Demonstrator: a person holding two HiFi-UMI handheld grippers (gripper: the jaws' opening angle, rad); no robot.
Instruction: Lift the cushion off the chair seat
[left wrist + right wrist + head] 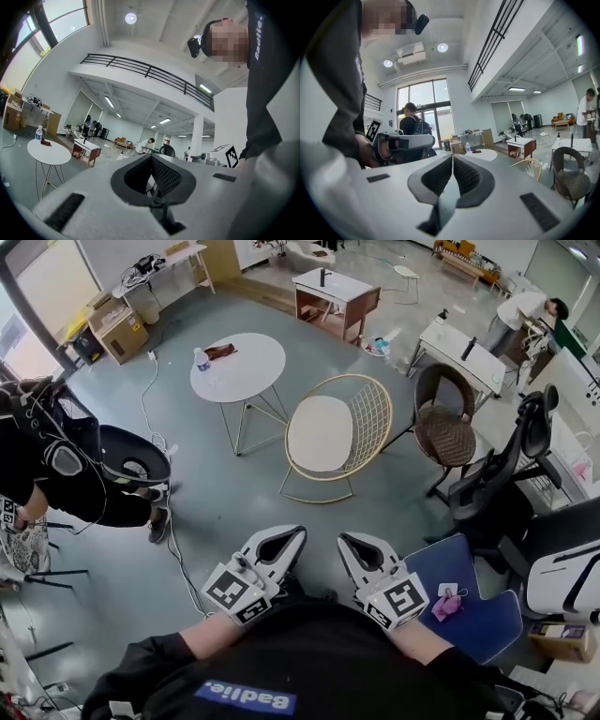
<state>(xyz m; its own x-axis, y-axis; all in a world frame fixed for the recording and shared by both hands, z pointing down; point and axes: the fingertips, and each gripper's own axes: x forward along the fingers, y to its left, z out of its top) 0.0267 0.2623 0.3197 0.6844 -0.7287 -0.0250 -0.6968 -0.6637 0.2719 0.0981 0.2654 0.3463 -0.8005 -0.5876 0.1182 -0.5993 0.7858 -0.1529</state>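
While the cream cushion (320, 434) lies on the wire chair (371, 411), left gripper (296, 533) and right gripper (347, 540) hang well short of it, jaws pressed together, holding nothing.

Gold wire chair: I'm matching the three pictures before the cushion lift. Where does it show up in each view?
Head view: the gold wire chair stands at centre, just right of the round white table.
Left gripper view: not in it.
Right gripper view: lower right, only part of its wire back showing.
Shared landmark: the round white table, far left in the left gripper view and near centre in the right gripper view.
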